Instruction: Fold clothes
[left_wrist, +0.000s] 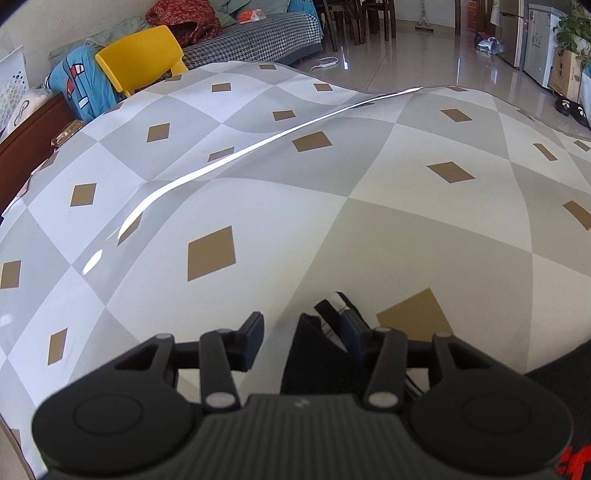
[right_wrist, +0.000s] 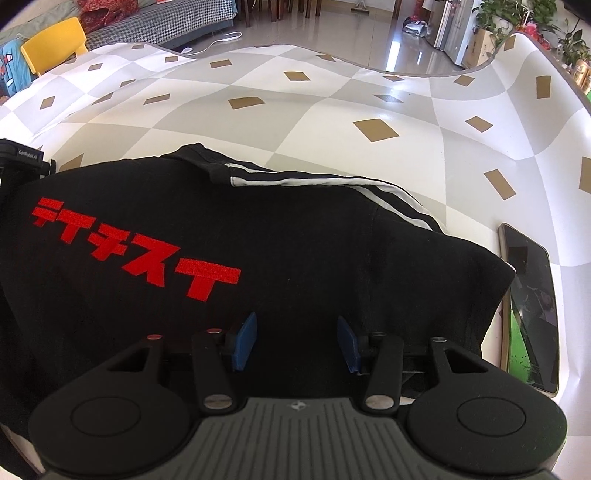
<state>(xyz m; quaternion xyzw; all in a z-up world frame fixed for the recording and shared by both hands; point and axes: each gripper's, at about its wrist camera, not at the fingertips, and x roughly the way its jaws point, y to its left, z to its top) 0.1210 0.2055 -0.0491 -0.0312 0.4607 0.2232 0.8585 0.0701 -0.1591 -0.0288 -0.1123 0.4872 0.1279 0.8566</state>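
A black garment (right_wrist: 295, 240) with red lettering (right_wrist: 136, 247) and white stripes (right_wrist: 369, 188) lies folded on the checked tablecloth (right_wrist: 332, 103). My right gripper (right_wrist: 297, 343) hangs over its near edge, blue pads (right_wrist: 245, 341) apart and nothing visibly pinched. In the left wrist view my left gripper (left_wrist: 301, 326) stands open at the garment's left end. A raised fold of black fabric (left_wrist: 306, 354) sits between its fingers, against the right one and clear of the left. More of the garment (left_wrist: 561, 387) shows at the lower right.
A dark phone (right_wrist: 532, 306) lies on the cloth just right of the garment. The tablecloth (left_wrist: 332, 184) has a shiny crease running across it. A yellow chair (left_wrist: 140, 59) and a sofa with piled laundry stand beyond the table's far left edge.
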